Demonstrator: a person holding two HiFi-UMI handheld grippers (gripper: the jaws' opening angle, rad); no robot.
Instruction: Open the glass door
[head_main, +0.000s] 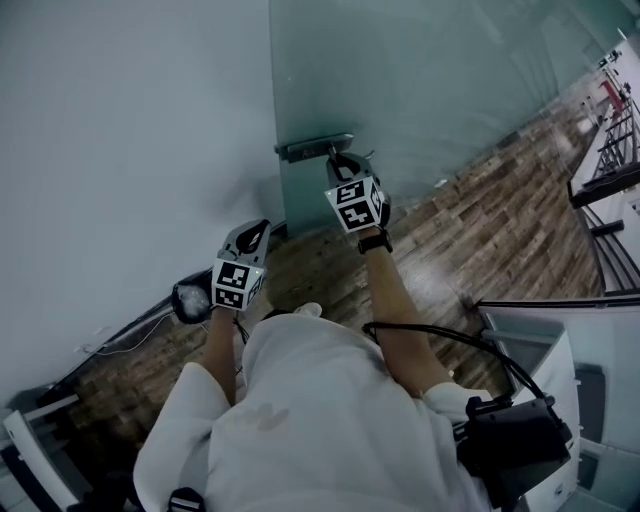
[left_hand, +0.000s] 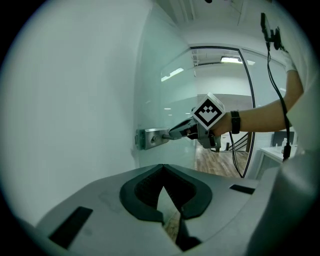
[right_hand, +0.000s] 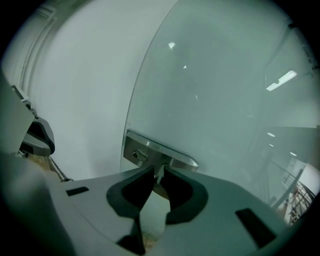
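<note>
Right gripper view: right gripper (right_hand: 157, 172) clamped on handle (left_hand: 165, 136), at lock plate (right_hand: 150, 150) on glass door's (right_hand: 215, 100) wall-side edge.
Left gripper (left_hand: 163, 170): closed, empty, clear of door.
Do: probably turn lever first, then swing door along its arc, grip square.

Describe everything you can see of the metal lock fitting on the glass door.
The lock fitting is a silver-grey rectangle of brushed-looking metal, clamped on the edge of the glass door beside the white wall. Its face carries a keyhole cylinder. A short lever projects from it, and the right gripper is closed on that lever. Nothing else touches it. The left gripper is shut and empty, well clear.
</note>
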